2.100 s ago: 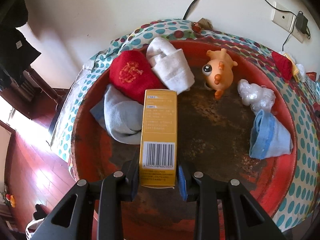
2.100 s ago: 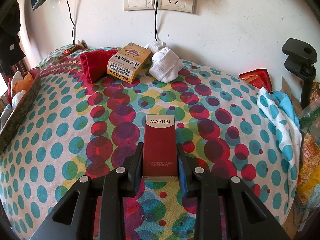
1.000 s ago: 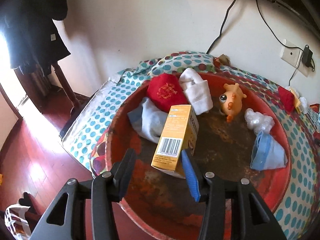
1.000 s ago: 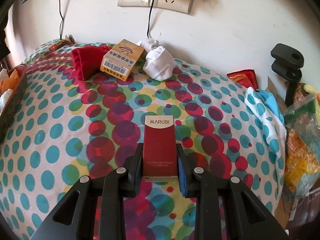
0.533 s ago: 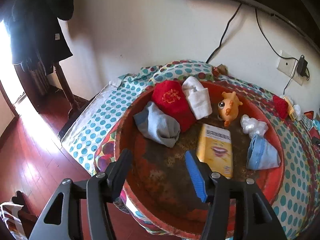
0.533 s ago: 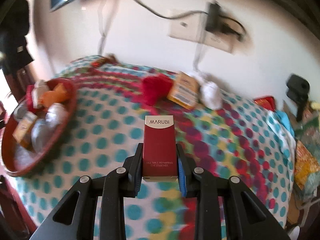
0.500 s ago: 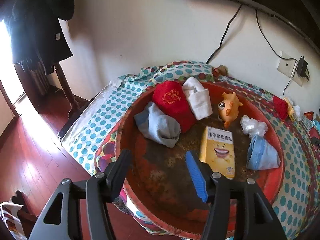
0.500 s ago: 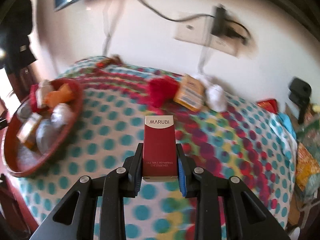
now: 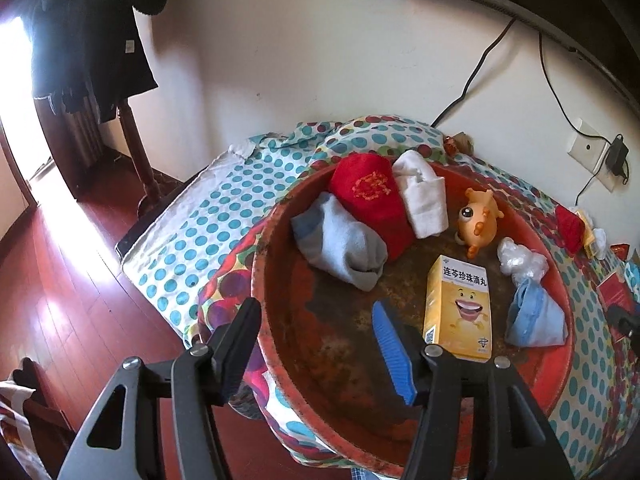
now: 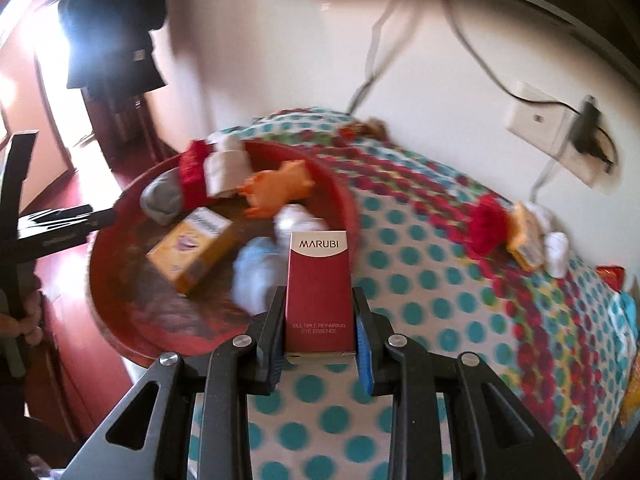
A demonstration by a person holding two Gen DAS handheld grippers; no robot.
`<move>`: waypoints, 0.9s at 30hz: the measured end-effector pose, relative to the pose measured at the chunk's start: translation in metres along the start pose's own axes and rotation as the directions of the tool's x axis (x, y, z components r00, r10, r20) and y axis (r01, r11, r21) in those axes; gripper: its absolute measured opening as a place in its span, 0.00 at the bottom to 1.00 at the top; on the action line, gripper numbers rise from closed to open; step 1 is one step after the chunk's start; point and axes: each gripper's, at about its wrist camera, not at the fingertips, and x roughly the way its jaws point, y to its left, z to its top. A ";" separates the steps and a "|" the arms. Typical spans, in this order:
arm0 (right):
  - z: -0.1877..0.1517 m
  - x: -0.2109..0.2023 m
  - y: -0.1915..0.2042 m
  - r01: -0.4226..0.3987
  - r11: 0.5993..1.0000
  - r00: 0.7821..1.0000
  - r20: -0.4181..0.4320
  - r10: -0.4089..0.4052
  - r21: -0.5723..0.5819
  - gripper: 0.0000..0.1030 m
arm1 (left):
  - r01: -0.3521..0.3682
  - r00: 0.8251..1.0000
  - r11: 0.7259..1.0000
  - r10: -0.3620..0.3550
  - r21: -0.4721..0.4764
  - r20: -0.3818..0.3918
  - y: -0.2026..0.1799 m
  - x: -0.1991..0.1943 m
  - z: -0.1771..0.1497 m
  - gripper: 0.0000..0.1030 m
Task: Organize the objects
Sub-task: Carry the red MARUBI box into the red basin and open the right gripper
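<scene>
A round red tray [image 9: 280,344] sits on the dotted tablecloth [image 9: 208,232]. In it lie a yellow box [image 9: 458,308], a red pouch [image 9: 372,200], a white sock [image 9: 424,196], a grey sock [image 9: 340,244], an orange toy [image 9: 478,220], a plastic wad [image 9: 520,260] and a blue cloth [image 9: 534,316]. My left gripper [image 9: 316,344] is open and empty above the tray's near rim. My right gripper [image 10: 320,340] is shut on a dark red MARUBI box [image 10: 319,296], held over the cloth just right of the tray [image 10: 120,320].
Further right on the cloth [image 10: 440,280] lie a red pouch [image 10: 486,224], another yellow box [image 10: 526,240] and a white sock [image 10: 558,252]. Wall sockets [image 10: 540,132] and cables are behind. A dark coat [image 9: 80,40] hangs over the red wooden floor [image 9: 60,300] at left.
My left gripper let go of the yellow box, which now lies flat in the tray, and pulled back. My right gripper carried the MARUBI box left toward the tray.
</scene>
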 end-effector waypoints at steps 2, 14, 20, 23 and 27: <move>0.002 0.005 0.016 -0.027 1.000 1.000 -0.004 0.027 -0.013 0.26 | 0.000 1.000 1.000 0.000 -0.006 -0.007 0.002 0.002 0.000 0.58; 0.009 0.050 0.079 -0.036 0.997 0.997 -0.077 0.031 -0.063 0.26 | 0.014 1.000 1.000 -0.014 -0.013 -0.017 0.006 0.004 0.000 0.58; 0.012 0.069 0.083 0.013 0.999 0.994 -0.106 -0.018 -0.044 0.26 | 0.013 1.000 1.000 -0.014 -0.010 -0.023 0.006 0.007 -0.001 0.58; 0.015 0.076 0.082 0.017 1.000 0.993 -0.117 -0.020 -0.024 0.26 | 0.005 1.000 1.000 -0.005 -0.002 -0.024 0.005 0.008 -0.001 0.58; 0.015 0.082 0.084 0.019 1.000 0.992 -0.127 -0.021 -0.016 0.26 | 0.003 1.000 1.000 -0.003 0.007 -0.018 0.003 0.007 0.000 0.58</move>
